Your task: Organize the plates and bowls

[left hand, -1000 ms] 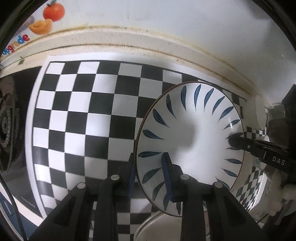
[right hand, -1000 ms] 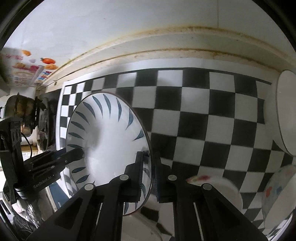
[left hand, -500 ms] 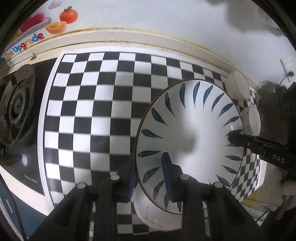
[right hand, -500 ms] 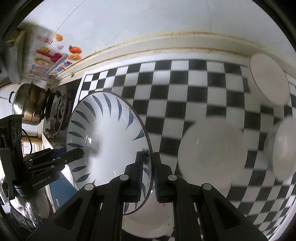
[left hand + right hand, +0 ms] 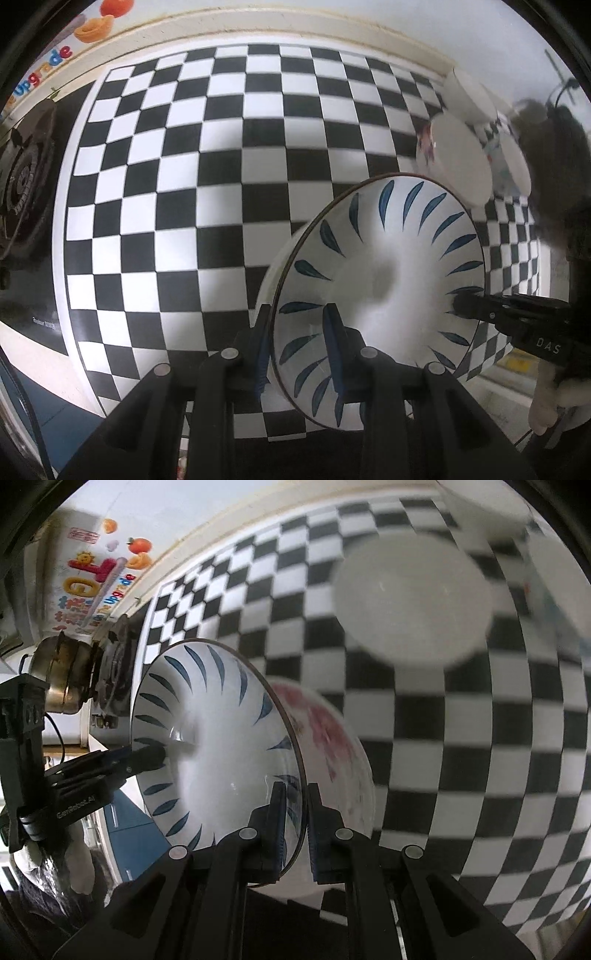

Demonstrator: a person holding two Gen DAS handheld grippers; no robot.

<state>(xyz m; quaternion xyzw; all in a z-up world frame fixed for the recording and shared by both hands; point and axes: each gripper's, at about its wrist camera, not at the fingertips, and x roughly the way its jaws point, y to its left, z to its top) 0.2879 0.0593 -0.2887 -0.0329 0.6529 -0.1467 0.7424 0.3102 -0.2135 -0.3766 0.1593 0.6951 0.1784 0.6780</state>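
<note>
Checkered mat (image 5: 221, 184) fills the frame, with the blue-leaf bowl (image 5: 380, 280) at lower right above it, left gripper (image 5: 299, 354) clamped on its near rim, right gripper (image 5: 295, 827) clamped on the opposite rim.

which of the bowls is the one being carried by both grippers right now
The bowl with blue leaf strokes around its inside: the left gripper and right gripper each clamp its rim on opposite sides. The plain white bowl sits on the checkered mat.
</note>
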